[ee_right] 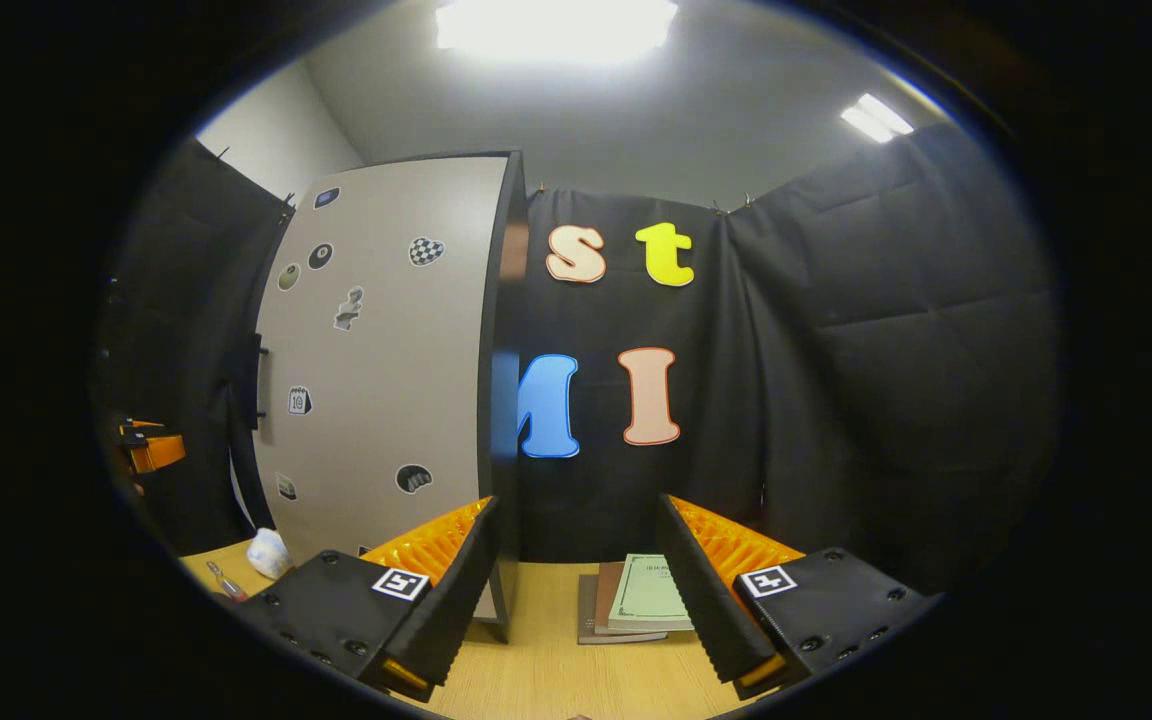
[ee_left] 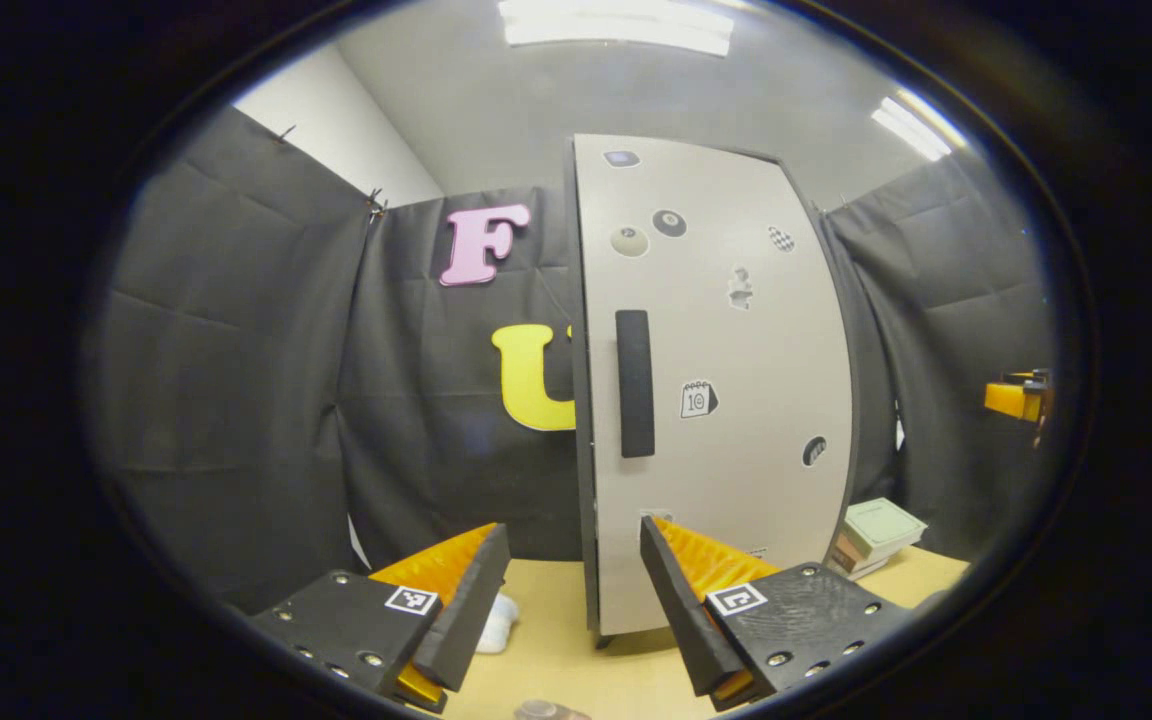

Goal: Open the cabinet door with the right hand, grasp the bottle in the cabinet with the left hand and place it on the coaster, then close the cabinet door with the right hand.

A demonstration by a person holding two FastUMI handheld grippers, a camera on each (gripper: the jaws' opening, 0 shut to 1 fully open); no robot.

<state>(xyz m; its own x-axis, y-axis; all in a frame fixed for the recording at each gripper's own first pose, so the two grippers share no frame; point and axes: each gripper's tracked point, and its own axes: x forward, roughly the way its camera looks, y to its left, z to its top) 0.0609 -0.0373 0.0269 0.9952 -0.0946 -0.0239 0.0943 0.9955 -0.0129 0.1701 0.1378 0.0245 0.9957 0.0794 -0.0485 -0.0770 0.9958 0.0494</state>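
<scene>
Wooden tabletop (ee_left: 576, 640) under both claws, black cloth booth behind. Left gripper (ee_left: 576, 600) spread wide, nothing between fingers, just short of cabinet door (ee_left: 726, 400), shut; dark vertical handle (ee_left: 635, 383) near door's left edge. Right gripper (ee_right: 576, 590) spread too, holding nothing, cabinet to its left; stacked books (ee_right: 636, 600) lie on table just beyond. Bottle hidden behind door.

The left tool (ee_left: 576, 590) hung level, its two fingers spread wide with nothing between them. The right tool (ee_right: 576, 585) was likewise spread and empty, its fingers (ee_right: 446, 600) pointing forward, touching nothing, well apart from the left.
</scene>
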